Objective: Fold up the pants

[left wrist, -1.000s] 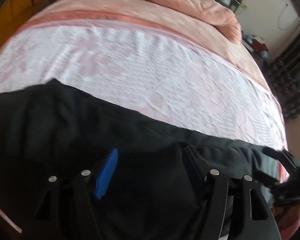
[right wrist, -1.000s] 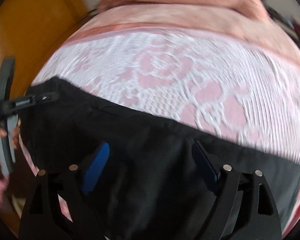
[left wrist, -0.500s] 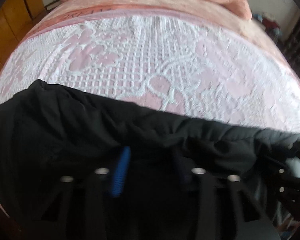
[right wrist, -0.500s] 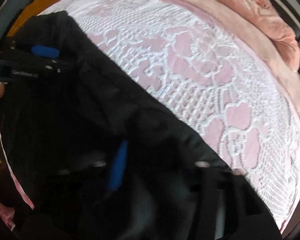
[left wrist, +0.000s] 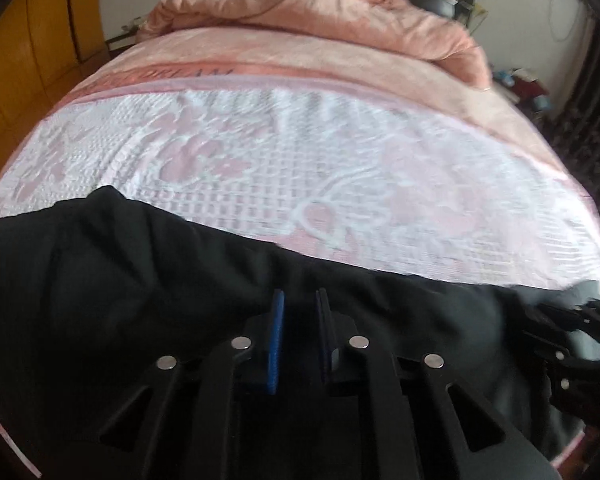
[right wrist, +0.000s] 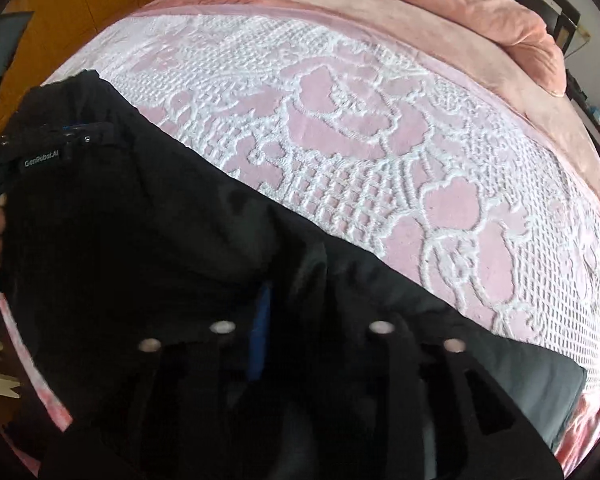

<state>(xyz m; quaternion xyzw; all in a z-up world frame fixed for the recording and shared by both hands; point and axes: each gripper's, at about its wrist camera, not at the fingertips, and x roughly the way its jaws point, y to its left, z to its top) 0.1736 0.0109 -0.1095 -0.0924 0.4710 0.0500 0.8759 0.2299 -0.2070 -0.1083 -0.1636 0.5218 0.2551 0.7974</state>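
Black fabric pants [left wrist: 140, 300] lie at the pink lace bedspread's [left wrist: 340, 168] six-o'clock edge. Since a second ago, our left gripper [left wrist: 300, 308] is closing on cloth; right gripper [right wrist: 292, 304] reopens, grip unclear.

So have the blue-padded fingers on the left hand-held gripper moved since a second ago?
Yes. The left hand-held gripper has its fingers much nearer each other, closing on a fold of the black pants.

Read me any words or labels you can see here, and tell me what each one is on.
"GenRobot.AI": small label on the left gripper, seen from the right wrist.
"DREAM", upside down: darker pink band of the blanket; the letters before it are too blurred to read.
Nothing readable on the pants.
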